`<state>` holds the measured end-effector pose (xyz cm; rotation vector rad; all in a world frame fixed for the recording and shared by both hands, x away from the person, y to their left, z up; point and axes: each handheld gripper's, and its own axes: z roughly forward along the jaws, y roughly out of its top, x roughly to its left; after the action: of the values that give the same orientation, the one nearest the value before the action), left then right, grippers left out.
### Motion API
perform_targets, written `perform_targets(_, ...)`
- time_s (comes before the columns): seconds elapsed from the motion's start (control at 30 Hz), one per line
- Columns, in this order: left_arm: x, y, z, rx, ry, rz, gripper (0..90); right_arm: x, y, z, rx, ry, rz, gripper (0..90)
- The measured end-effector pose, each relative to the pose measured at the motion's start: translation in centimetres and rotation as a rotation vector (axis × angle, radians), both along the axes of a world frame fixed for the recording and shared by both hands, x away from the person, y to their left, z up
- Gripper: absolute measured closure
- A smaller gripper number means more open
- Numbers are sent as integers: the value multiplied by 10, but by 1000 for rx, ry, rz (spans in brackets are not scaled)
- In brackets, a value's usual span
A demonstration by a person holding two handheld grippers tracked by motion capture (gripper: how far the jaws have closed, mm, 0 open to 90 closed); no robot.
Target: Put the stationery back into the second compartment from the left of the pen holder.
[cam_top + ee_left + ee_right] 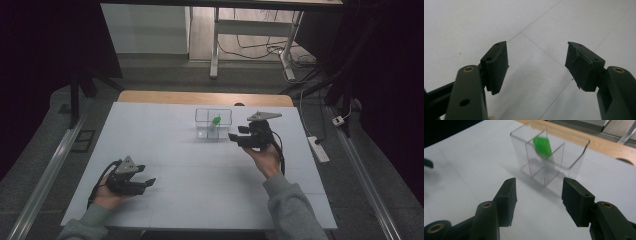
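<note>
Ahead of my right jaws, the green object (542,146) inside the clear divided box (574,157) is blurred, so I cannot tell what it is or which compartment holds it. The bottom edge cuts off both my jaw arms. At the left edge, a dark bit (428,163) is cropped.

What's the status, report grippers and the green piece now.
Left gripper open, low over the table, holding nothing. Right gripper open, beside the clear box. Green piece inside the box, ungripped. Nothing between jaws and box.
</note>
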<state>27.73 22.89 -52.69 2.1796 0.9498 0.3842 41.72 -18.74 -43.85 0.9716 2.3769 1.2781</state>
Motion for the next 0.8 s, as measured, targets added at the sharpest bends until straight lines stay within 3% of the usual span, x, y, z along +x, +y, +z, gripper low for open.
perform_targets(0.33,1,0,0,-3,6,1,341,-42,-42,-24,-31,32,4,446)
perform_targets(0.6,3,0,0,-6,6,5,341,-65,-73,-37,-58,40,-14,429)
perform_targets(0.8,3,0,0,-9,4,6,341,-75,-84,-42,-63,40,-5,424)
